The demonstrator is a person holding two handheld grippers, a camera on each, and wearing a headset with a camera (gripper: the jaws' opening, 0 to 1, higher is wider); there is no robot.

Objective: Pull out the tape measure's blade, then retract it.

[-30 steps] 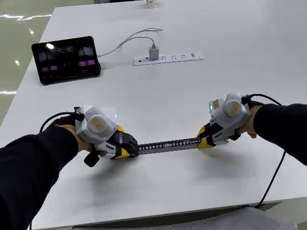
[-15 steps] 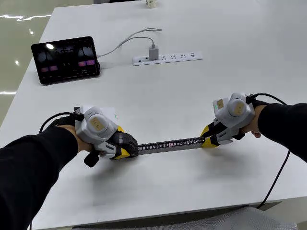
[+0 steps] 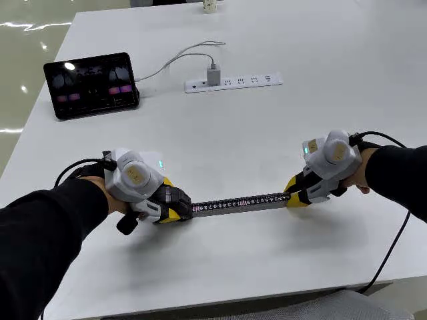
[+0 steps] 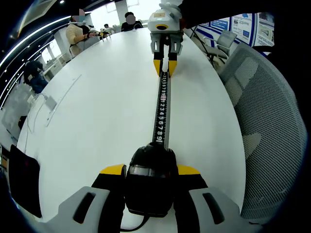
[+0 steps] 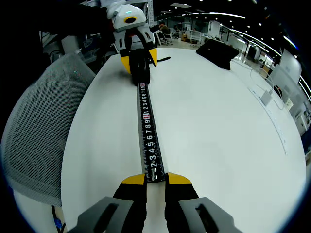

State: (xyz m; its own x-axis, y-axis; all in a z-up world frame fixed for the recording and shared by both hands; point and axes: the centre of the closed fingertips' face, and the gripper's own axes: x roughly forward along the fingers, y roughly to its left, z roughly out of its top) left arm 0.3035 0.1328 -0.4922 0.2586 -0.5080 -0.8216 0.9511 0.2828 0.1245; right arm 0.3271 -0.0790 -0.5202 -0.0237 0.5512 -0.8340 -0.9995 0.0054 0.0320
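Right gripper view: at 6 o'clock our right gripper [image 5: 155, 180] pinches the blade [image 5: 147, 126] tip. The blade lies along the table [image 5: 218, 121] toward 12, where our left gripper [image 5: 139, 60] clamps the tape measure case [image 5: 141, 71]. If that pinch slips, we judge the sprung blade could whip back and kink.

The smooth white table top [image 3: 233, 127] is shining a little under the lights. The black plastic tape measure case [image 3: 175, 202] is looking matt, its thin dark blade [image 3: 240, 203] smooth. The far-left black tablet's glass screen [image 3: 91, 81] is gleaming.
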